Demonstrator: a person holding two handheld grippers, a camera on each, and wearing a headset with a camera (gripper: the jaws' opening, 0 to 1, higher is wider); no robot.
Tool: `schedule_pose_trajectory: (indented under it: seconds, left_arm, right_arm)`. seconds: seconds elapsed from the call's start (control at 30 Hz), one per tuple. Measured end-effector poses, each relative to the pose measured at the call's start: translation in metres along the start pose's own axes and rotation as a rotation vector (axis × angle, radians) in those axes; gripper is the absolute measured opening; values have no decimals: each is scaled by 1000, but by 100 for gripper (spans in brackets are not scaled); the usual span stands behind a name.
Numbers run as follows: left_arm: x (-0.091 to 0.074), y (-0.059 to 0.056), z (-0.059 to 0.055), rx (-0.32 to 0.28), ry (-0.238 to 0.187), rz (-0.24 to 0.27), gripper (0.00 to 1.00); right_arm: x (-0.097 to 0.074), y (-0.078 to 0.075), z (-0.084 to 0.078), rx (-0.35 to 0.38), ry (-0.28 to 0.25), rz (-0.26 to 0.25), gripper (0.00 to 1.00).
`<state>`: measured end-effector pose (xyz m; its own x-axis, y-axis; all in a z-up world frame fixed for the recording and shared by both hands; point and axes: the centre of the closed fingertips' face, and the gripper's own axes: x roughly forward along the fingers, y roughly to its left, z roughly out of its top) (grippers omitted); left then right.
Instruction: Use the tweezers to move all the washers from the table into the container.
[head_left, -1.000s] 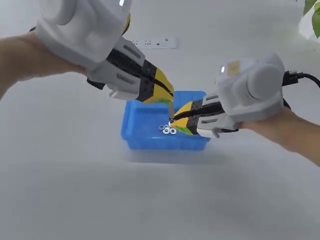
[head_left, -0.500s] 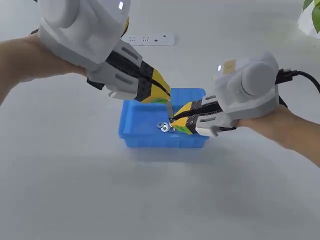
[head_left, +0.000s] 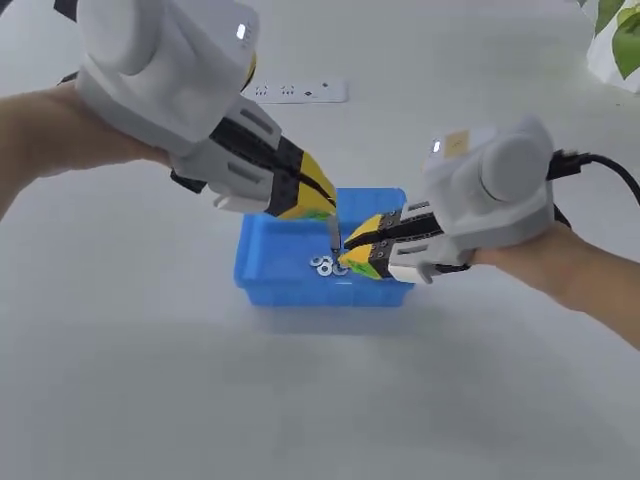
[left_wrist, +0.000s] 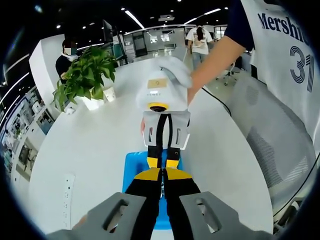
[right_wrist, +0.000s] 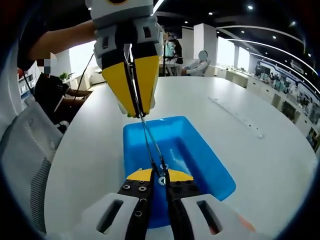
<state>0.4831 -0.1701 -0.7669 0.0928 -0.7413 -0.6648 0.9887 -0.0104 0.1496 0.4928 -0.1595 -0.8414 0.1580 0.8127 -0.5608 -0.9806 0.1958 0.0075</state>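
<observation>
A blue container (head_left: 300, 292) sits on the white table (head_left: 150, 400). Both grippers meet right over it.

The left gripper (head_left: 318, 198) comes in from above the container's back left corner. It points down into the container. Its yellow-tipped jaws are pressed together on the top end of the thin metal tweezers (head_left: 336, 232). The tweezers hang down from it into the container.

The right gripper (head_left: 355, 250) comes in from the container's right side, held low over the rim. Its jaws are close together, with the two legs of the tweezers between them. They are squeezing the tweezers near the bottom end.

A small pile of washers (head_left: 323, 265) lies inside the container, near the middle of its front wall. The tips of the tweezers are just above that pile. In the right gripper view, one washer (right_wrist: 161, 180) sits right at the tips of the tweezers. I cannot tell if it is pinched or just lying there.

A white power strip (head_left: 290, 92) lies on the table well behind the container. A green plant (head_left: 620, 30) stands far off past the container's right side. A black cable (head_left: 600, 170) runs away from the back of the right gripper.
</observation>
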Motion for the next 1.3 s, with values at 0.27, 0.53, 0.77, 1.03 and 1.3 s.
schedule_pose_trajectory:
  seconds: [0.27, 0.53, 0.77, 1.03, 1.3]
  left_arm:
    - [-10, 2, 10, 32, 6, 23, 5]
    - [-19, -3, 23, 56, 3, 35, 5]
    - [-29, -10, 44, 89, -18, 47, 5]
    - [-42, -21, 50, 100, -8, 68, 5]
    - [-48, -53, 45, 65, -37, 73, 5]
  right_arm:
    - [-1, 5, 6, -13, -7, 4, 11]
    - [-8, 10, 20, -26, -36, -12, 14]
    - [-12, 16, 37, -41, -72, -21, 14]
    - [-23, 28, 45, -94, -70, -26, 10]
    - [-42, 53, 32, -145, 4, -4, 8]
